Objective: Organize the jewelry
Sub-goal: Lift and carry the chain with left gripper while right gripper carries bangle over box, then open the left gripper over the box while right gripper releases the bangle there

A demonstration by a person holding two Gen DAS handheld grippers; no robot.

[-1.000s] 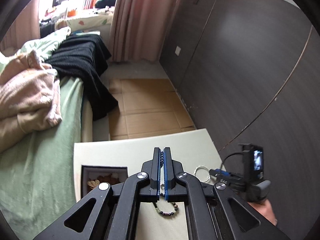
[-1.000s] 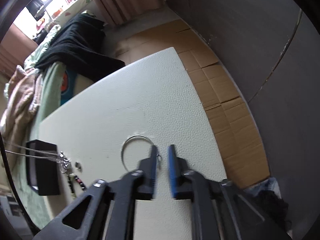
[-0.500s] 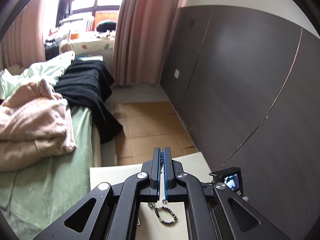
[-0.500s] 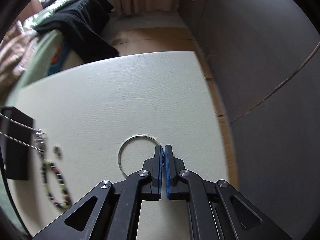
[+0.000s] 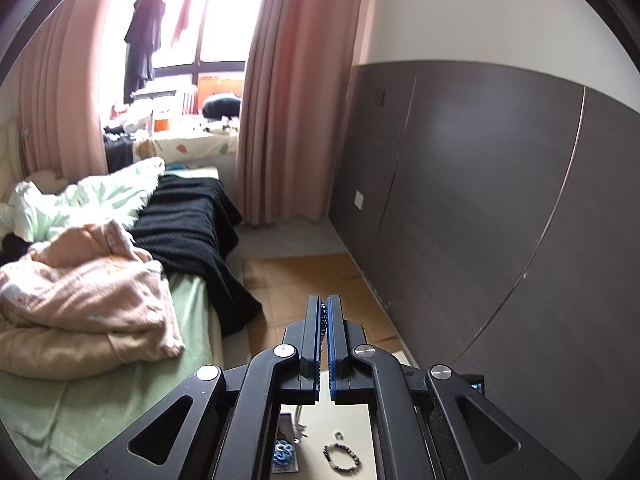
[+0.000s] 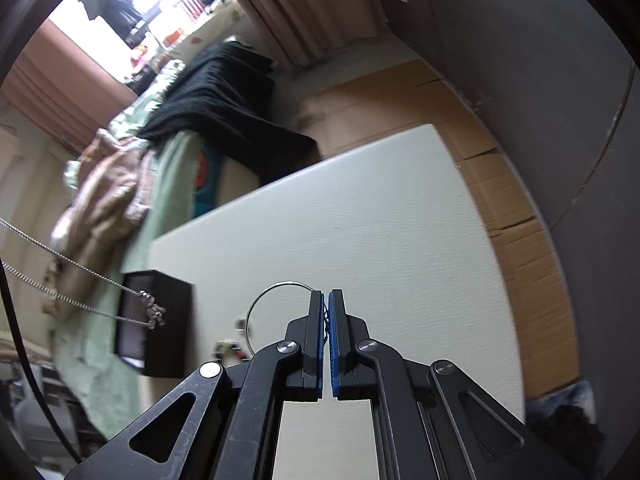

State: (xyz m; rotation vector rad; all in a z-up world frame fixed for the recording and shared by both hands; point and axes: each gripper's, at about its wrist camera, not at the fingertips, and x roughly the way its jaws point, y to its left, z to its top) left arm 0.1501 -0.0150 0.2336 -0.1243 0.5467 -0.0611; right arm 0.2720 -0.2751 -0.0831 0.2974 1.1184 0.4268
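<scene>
Two black two-finger grippers work over one white table [image 6: 360, 216]. On it sit one black jewellery box [image 6: 160, 320] at the left, one beaded bracelet [image 5: 341, 456] and one small ring [image 5: 338, 435]. The left gripper [image 5: 324, 312] is clamped on a thin silver chain necklace [image 6: 80, 280] with a dangling pendant. The right gripper [image 6: 325, 300] pinches one thin silver wire bangle [image 6: 272, 292], near the box.

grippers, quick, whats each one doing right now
left gripper: shut on the necklace chain.
right gripper: shut on the thin silver ring.
</scene>
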